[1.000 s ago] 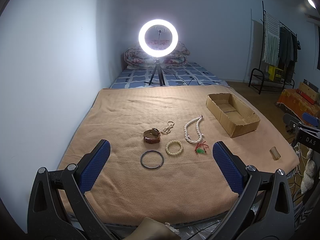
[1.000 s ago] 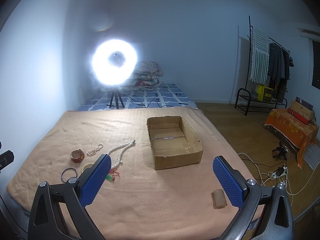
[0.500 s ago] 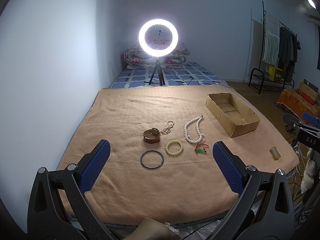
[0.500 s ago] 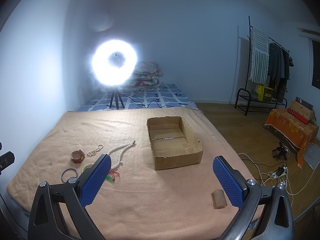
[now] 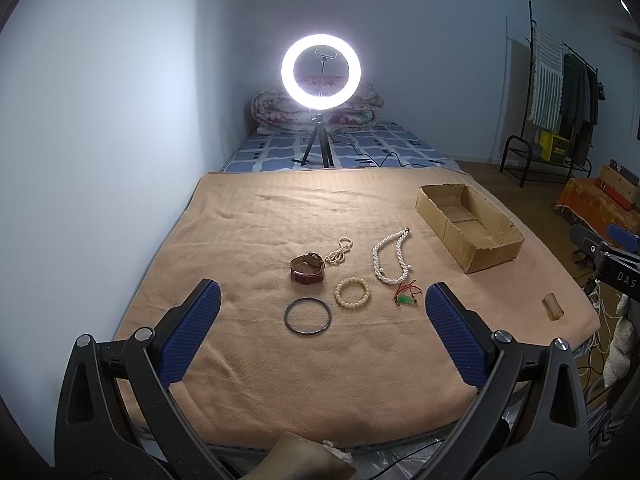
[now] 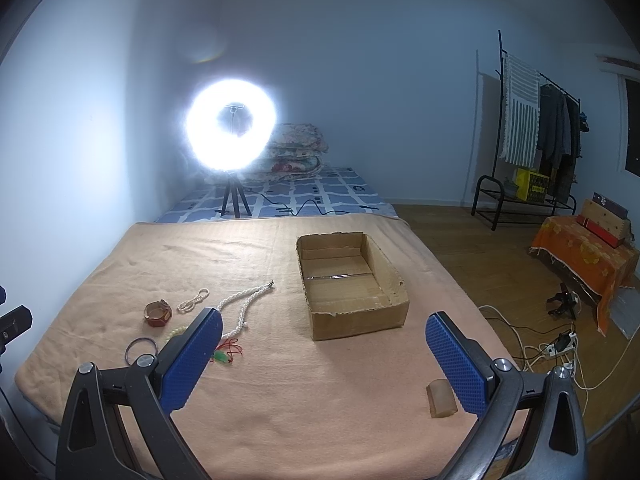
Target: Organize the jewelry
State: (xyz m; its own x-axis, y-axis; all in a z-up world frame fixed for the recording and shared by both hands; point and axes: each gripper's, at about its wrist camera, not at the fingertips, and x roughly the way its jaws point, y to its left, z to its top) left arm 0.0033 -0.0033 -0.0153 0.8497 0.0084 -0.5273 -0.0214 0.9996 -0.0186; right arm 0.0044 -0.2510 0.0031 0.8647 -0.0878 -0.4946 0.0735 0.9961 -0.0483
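Jewelry lies scattered on the tan blanket [image 5: 248, 240] that covers the bed in front of us, none of it in the cardboard box [image 5: 470, 226]. In the left wrist view we see a dark thin bangle [image 5: 308, 316] nearest us, a cream bead bracelet [image 5: 352, 297] just beside it, and a small green charm on red cord [image 5: 406, 299] further right. Behind these sit a brown leather watch [image 5: 307, 273], a short pearl strand [image 5: 339, 252] touching the watch's far side, and a long pearl necklace [image 5: 390, 254] looped toward the box. The box stands open at the right of the blanket, well apart from the pieces. A small tan cylinder [image 5: 553, 307] rests near the blanket's right edge.

Our left claw [image 5: 320, 328] hovers above the blanket with its blue pads spread wide, holding nothing. Our right claw [image 6: 322, 350] is likewise spread and empty, facing the box. A lit ring light [image 5: 321, 71] on a tripod stands beyond the blanket.
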